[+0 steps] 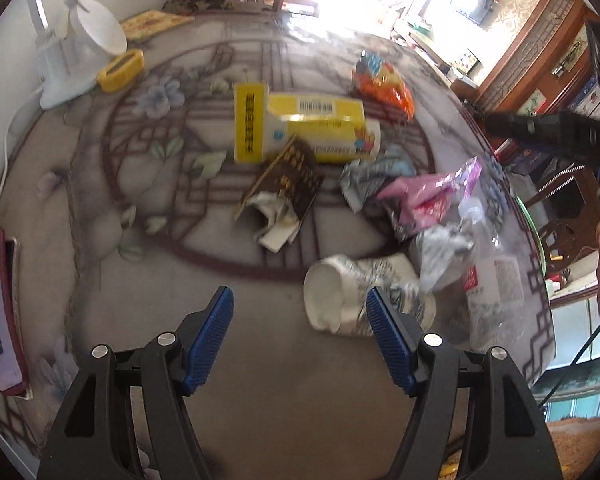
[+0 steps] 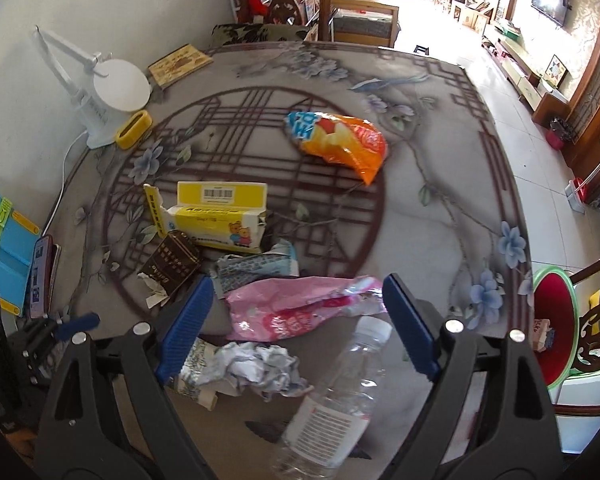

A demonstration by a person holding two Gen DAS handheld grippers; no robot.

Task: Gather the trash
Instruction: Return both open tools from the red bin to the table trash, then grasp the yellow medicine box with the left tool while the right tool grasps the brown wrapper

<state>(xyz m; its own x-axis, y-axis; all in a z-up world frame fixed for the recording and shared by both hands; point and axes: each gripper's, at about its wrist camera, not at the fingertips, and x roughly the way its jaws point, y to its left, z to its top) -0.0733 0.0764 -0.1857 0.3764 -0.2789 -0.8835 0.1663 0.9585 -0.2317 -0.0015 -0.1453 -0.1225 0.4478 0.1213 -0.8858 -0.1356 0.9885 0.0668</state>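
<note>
between the blue pads of our right gripper, spread wide and gripping nothing, lie the pink wrapper and the neck of the clear plastic bottle, with the crumpled paper just beside; we judge the clean way is to settle on one piece, centre it, come straight down and close only once both pads flank it. our left gripper hangs open and empty too, its right pad just in front of the tipped paper cup. further out on the patterned table sit the yellow box, the dark packet and, well apart, the orange snack bag
</note>
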